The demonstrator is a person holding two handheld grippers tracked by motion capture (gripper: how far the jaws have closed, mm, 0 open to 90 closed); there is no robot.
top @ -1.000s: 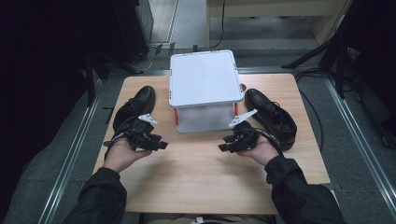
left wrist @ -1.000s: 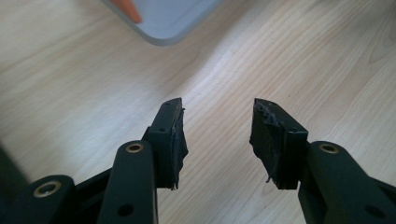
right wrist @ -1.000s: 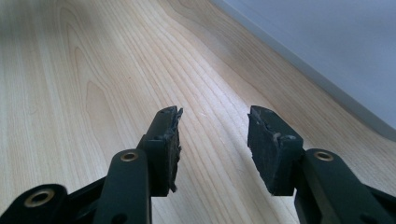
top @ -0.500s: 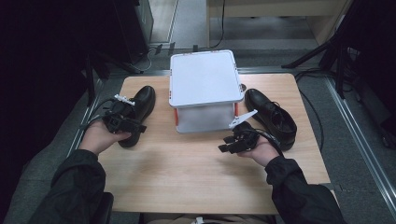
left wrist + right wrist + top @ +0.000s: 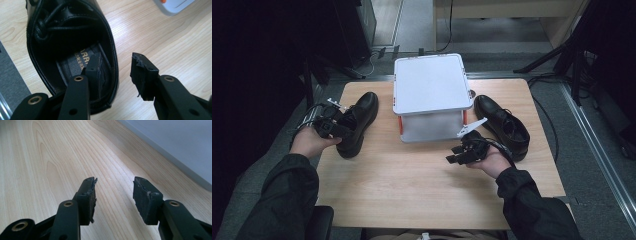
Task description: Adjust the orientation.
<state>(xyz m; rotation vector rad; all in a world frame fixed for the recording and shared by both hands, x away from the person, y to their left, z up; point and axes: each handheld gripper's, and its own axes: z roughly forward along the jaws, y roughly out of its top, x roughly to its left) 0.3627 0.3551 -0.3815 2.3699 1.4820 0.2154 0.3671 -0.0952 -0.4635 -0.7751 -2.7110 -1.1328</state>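
High view: wooden desk (image 5: 412, 190) w/ a white lidded box (image 5: 430, 85) at centre-back and one black lace-up shoe on each side. Left shoe (image 5: 359, 120) lies near the desk's left edge, toe pointing away from the person; right shoe (image 5: 502, 125) lies just right of the box.

Left hand-held gripper (image 5: 332, 127) sits at the heel end of the left shoe, held in the person's left hand (image 5: 309, 142). Left gripper view: shoe (image 5: 72, 50) opening w/ laces at top and printed insole; one jaw reaches inside the opening, the other stands outside over bare desk (image 5: 162, 45), so the shoe's side wall (image 5: 113, 65) lies between them. Jaws about half apart and have just been closing; the inner pad (image 5: 95, 72) looks close to the wall, the outer pad (image 5: 143, 75) is clear of it, so no grip yet. A corner of the box (image 5: 175, 6) shows at top right.

Right hand-held gripper (image 5: 462, 152) is held low over the desk in front of the box, beside the right shoe. Right gripper view: jaws moderately apart, nothing between them, wood grain (image 5: 62, 157) below, box wall (image 5: 175, 145) at upper right.
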